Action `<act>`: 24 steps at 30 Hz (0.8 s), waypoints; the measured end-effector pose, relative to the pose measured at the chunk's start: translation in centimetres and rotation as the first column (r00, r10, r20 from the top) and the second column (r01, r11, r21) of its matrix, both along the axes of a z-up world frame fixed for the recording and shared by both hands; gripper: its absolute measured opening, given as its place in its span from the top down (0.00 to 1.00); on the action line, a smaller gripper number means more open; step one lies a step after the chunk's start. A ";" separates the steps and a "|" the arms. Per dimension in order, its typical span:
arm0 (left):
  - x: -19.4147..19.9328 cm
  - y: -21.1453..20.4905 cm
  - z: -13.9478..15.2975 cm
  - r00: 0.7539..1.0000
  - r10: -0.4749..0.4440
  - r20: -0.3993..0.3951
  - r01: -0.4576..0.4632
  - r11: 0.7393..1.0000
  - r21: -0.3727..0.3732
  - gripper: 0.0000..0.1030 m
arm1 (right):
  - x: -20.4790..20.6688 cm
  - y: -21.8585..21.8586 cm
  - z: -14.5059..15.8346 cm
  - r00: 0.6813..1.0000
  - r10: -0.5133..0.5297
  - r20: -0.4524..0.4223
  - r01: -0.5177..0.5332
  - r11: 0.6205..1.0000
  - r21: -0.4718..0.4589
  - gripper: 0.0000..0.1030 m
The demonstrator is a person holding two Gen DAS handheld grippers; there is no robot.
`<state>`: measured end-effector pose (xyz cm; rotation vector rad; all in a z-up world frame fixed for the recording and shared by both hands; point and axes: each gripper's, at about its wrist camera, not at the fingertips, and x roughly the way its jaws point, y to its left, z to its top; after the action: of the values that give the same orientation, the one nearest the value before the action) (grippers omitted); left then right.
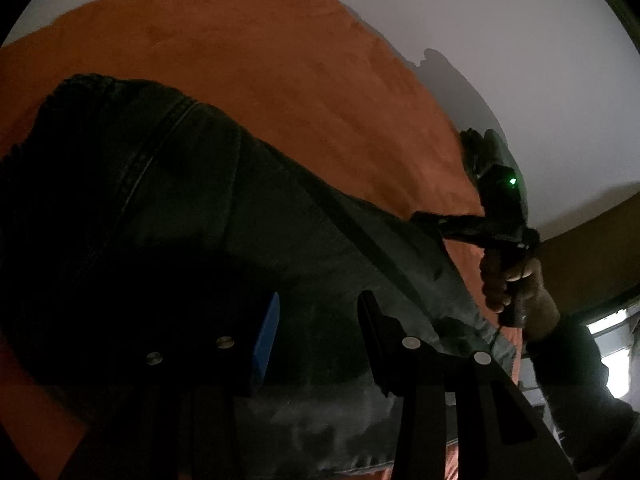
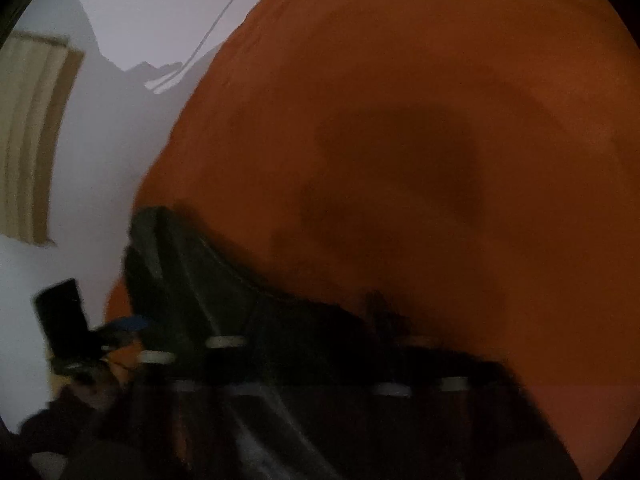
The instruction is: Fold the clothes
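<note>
Dark jeans (image 1: 168, 200) fill the near view, lying on an orange blanket (image 1: 280, 60). At the bottom, the left gripper (image 1: 316, 340) has its jaws apart with denim between them; whether the pads press on it I cannot tell. Further right, the right gripper (image 1: 430, 222) is clenched on an edge of the jeans, held by a hand (image 1: 516, 288) in a dark sleeve (image 1: 580, 380). Behind is a white wall (image 1: 500, 40).

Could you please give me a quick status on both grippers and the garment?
Right hand-held gripper shut on dark denim garment. Left hand-held gripper jaws apart over it. Garment draped on orange cloth surface; nothing in the way.
</note>
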<state>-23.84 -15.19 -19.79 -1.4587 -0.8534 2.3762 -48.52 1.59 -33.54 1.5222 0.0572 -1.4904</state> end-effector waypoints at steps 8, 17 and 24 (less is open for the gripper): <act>-0.3 0.1 -0.6 0.999 -0.009 -0.045 0.008 1.000 -0.021 0.59 | 2.9 -0.8 2.7 0.942 -0.071 -0.328 0.043 0.995 -0.093 0.95; 0.4 1.4 -4.1 0.997 -0.046 -0.058 0.030 0.968 -0.249 0.57 | 0.7 -2.1 -2.4 0.980 -0.106 -0.167 0.091 0.991 -0.098 0.92; 5.3 3.5 -0.6 0.989 -0.120 -0.089 0.092 0.958 -0.271 0.48 | 7.1 5.6 7.3 0.922 -0.240 -0.304 0.170 0.956 -0.238 0.72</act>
<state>-18.51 -11.71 -20.41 -1.4149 -0.4309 2.5350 -41.40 7.16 -26.19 1.1255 -0.0629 -1.8500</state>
